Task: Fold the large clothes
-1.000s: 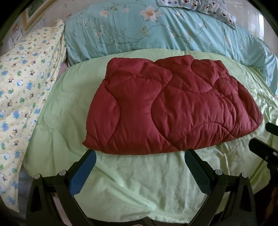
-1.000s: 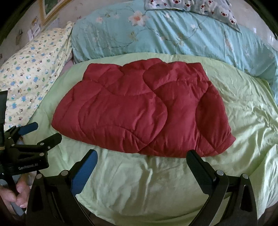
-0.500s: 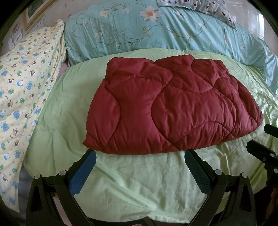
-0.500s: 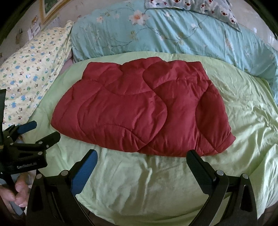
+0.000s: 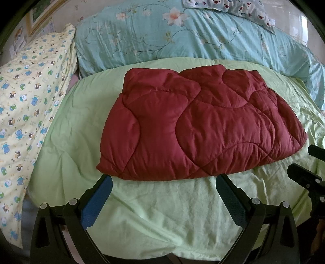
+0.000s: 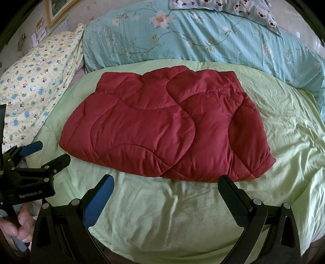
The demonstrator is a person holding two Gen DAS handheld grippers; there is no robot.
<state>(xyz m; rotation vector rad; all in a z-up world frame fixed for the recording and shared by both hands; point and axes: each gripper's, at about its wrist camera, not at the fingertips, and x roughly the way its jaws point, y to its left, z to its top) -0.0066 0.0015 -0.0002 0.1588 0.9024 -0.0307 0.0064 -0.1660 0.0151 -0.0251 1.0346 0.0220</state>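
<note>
Red quilted jacket (image 5: 203, 130) lies folded flat on green sheet (image 5: 162, 203); blue duvet (image 5: 182, 36) behind. Left gripper (image 5: 163, 182) and right gripper (image 6: 165, 183) fingers wide, empty.

Bed covered with a wrinkled light green sheet (image 5: 154, 205). Far side: big teal floral duvet (image 5: 182, 38) bunched along the sheet's far edge, curving down the right. Bear-print pillow (image 6: 233, 8) on top of it, far right. Left: yellow cartoon-animal pillow (image 5: 26, 113) lying along the sheet's edge. Framed picture (image 6: 55, 10) on far-left wall, paper notes (image 6: 40, 32) below it
</note>
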